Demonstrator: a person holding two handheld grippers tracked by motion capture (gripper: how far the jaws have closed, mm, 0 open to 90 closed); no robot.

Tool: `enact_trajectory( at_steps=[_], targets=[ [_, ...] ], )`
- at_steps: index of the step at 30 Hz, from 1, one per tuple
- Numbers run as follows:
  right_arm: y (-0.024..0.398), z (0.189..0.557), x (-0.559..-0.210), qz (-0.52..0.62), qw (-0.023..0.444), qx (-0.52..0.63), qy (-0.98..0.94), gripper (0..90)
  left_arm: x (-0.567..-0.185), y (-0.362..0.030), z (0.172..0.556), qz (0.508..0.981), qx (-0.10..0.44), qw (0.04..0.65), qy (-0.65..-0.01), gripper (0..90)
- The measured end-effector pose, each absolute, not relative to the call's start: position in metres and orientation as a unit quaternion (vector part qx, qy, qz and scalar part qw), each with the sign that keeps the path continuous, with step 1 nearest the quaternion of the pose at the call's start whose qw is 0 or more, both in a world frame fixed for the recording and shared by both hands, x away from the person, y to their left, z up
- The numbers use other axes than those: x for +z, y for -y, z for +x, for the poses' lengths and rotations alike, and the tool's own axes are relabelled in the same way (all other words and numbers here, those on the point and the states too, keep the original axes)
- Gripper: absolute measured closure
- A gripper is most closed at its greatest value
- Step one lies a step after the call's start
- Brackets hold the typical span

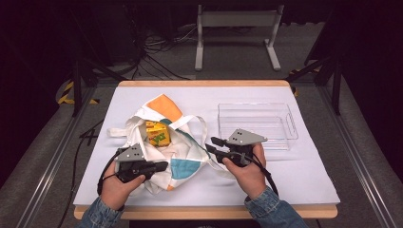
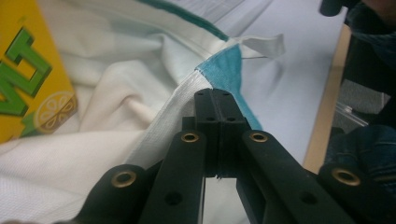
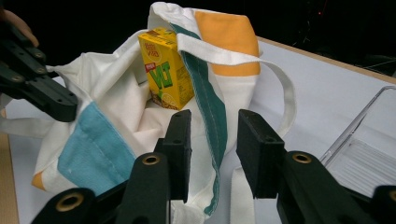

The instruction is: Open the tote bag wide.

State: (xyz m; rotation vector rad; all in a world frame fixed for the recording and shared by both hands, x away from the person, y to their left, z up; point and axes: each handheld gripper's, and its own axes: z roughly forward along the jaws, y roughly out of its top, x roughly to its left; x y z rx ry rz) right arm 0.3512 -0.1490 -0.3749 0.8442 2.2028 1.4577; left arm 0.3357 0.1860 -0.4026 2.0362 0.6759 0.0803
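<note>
While the cloth bag (image 1: 161, 142) lies slumped on the white surface (image 1: 294, 175), the left tool (image 2: 215, 100) has its jaws pressed together on the bag's rim, pinching white fabric just beside a teal patch (image 2: 229, 70). Seen from above, that tool sits at the bag's near left edge, gripped in the person's left hand (image 1: 114, 187).

Standing in the bag's mouth is a yellow drink carton (image 3: 164, 67). Its green block letters read "VLT" running up the side, with a lemon slice drawn beneath; the small red-and-white mark above them may be the "Vita" brand, though it is too small to read surely.

At the bag's right side, the right tool (image 3: 212, 140) has its jaws parted, with a green-trimmed fold of the bag and a white strap (image 3: 280, 79) lying between them; the pads do not appear to press on the cloth. An orange panel (image 3: 229, 37) shows on the bag's far side.

Beyond the right hand (image 1: 249, 173), a clear plastic tray (image 1: 290, 121) rests on the surface, apart from the bag.
</note>
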Motion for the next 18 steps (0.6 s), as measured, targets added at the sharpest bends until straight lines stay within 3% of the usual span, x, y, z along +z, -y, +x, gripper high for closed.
enact_trajectory(
  at_steps=[18],
  targets=[
    [0.150,0.352,-0.379,0.303,0.181,0.509,-0.785,65.5,-0.437,-0.181,0.354,0.858,0.043,0.405,-0.312,90.0]
  ],
)
